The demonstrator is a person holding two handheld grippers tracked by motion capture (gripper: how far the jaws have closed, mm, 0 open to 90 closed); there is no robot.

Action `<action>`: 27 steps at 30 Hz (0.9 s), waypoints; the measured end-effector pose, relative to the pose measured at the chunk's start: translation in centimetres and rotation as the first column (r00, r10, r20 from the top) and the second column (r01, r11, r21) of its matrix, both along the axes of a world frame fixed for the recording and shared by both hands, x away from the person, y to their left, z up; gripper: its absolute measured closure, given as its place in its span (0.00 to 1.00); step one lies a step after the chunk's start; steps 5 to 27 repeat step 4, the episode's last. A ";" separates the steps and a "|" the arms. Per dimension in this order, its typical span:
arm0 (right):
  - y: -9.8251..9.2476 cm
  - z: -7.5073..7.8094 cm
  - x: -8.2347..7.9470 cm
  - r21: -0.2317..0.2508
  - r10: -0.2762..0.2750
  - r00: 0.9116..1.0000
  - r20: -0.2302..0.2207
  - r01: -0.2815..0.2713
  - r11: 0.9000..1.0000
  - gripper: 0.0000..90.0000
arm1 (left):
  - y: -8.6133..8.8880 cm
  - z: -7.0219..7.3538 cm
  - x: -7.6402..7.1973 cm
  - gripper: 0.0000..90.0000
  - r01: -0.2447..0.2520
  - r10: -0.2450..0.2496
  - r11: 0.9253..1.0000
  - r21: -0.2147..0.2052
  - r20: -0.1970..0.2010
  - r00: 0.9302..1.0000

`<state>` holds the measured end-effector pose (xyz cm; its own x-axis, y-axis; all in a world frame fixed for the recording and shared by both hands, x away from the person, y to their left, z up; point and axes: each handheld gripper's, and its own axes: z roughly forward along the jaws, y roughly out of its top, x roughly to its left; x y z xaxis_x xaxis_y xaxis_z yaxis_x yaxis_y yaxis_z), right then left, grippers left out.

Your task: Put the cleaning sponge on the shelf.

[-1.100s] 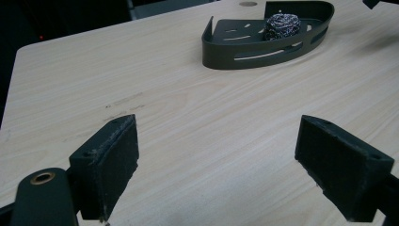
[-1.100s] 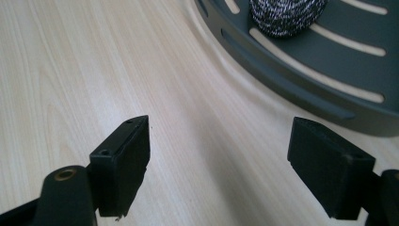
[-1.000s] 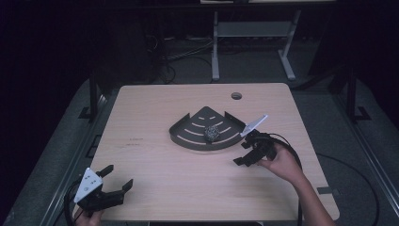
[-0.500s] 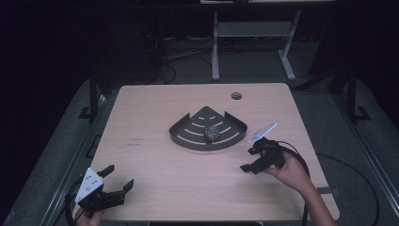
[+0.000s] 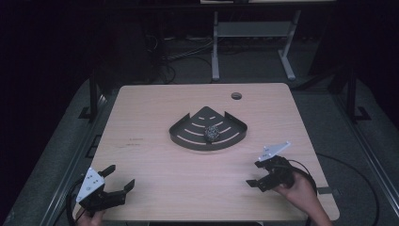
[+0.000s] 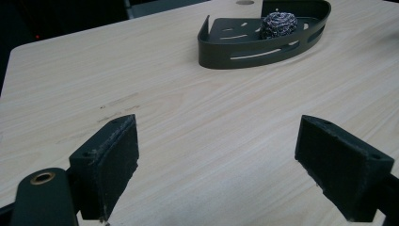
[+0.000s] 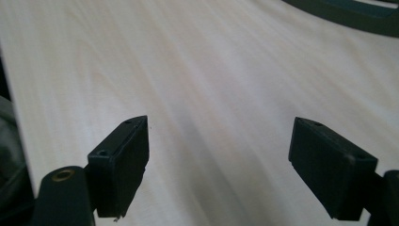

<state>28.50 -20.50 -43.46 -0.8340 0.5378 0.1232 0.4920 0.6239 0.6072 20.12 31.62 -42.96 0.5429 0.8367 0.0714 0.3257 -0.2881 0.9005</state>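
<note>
Only the rack's (image 7: 357, 14) dark rim, cut off, shows beyond the right hand-held gripper (image 7: 219, 169), jaws just widened, empty.

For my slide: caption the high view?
Steel scourer sits in corner tray; both open grippers wait near table edge.

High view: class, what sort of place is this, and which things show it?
Probably a lab or recording workspace: a bare wooden table in a dark room, cables on the floor, and a hand-held tool.

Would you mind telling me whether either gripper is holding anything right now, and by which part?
Nothing is held: the left gripper and right gripper are open over bare table; the scouring ball lies in the tray.
</note>
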 end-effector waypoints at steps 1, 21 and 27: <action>-0.2 -0.3 -0.8 0.022 -0.013 1.000 0.010 0.013 1.000 0.22 | 0.0 0.0 0.0 0.15 0.001 -0.001 1.000 0.001 0.000 1.000; -0.9 -1.2 -2.9 0.100 -0.048 0.998 0.041 0.043 0.994 0.23 | -0.1 0.1 0.0 0.15 0.003 -0.003 1.000 0.005 0.003 1.000; -0.9 -1.2 -2.9 0.100 -0.048 0.998 0.041 0.043 0.994 0.23 | -0.1 0.1 0.0 0.15 0.003 -0.003 1.000 0.005 0.003 1.000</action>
